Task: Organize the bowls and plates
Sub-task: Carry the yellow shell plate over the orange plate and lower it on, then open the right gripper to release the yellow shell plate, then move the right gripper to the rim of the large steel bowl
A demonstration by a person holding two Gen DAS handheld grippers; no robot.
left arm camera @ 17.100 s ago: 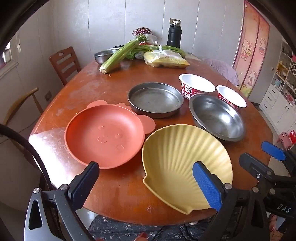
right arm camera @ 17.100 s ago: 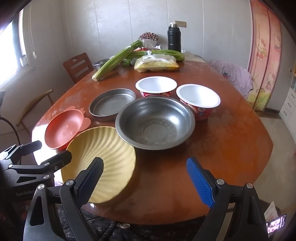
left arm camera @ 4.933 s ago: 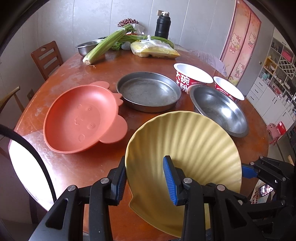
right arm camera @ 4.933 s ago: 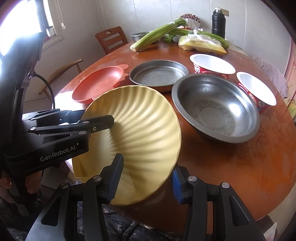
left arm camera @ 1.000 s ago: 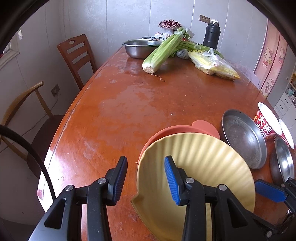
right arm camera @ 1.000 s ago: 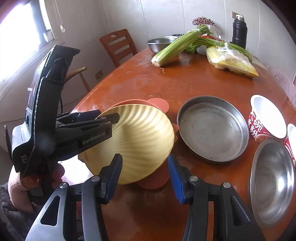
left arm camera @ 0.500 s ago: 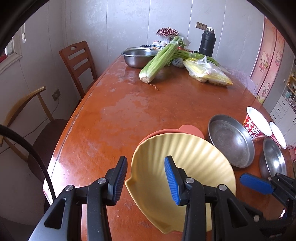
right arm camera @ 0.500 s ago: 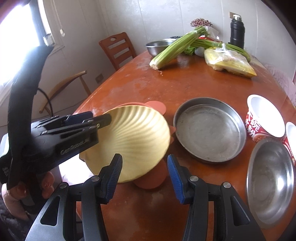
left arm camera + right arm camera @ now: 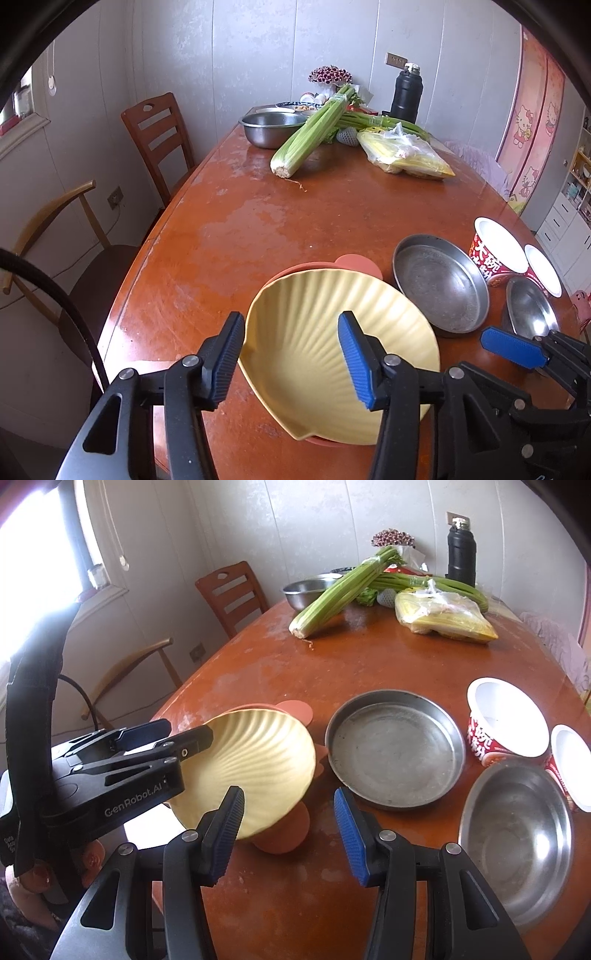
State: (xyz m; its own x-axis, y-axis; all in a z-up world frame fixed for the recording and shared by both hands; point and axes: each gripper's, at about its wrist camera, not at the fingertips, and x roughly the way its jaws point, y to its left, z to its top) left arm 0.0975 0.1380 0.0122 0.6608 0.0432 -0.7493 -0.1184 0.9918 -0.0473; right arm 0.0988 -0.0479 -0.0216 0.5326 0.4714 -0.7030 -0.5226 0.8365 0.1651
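Your left gripper (image 9: 291,334) is opening its jaws: the ribbed blue pads stand apart over the near rim of the yellow shell plate (image 9: 332,354), and neither pad presses on it. In the right wrist view the same gripper (image 9: 184,734) shows as matte black plastic with a printed logo, its fingertips reaching over the plate's left rim. Your right gripper (image 9: 286,814) holds its jaws spread as well, with nothing between them; its left pad sits in front of the plate's lower edge, and whether it touches I cannot tell.

The yellow shell plate is a scallop shape, matte, with fine ridges fanning out from a small notched hinge at the near edge. It rests nested in the orange plate (image 9: 354,264), a smooth terracotta-coloured dish of which only a rounded ear and slivers of rim show around it.

Just to the right sits the round metal pan (image 9: 395,747), dull grey, flat-bottomed and straight-walled, its base scuffed. Nearer you is the steel bowl (image 9: 517,834), shinier and curved, catching a bright reflection. Beyond them stand two paper noodle cups (image 9: 506,720), white inside with red printed sides.

The table (image 9: 258,221) is glossy reddish-brown wood, worn pale in patches. At its far end lie a celery bunch (image 9: 314,133) and a crinkled clear bag of corn (image 9: 402,155).
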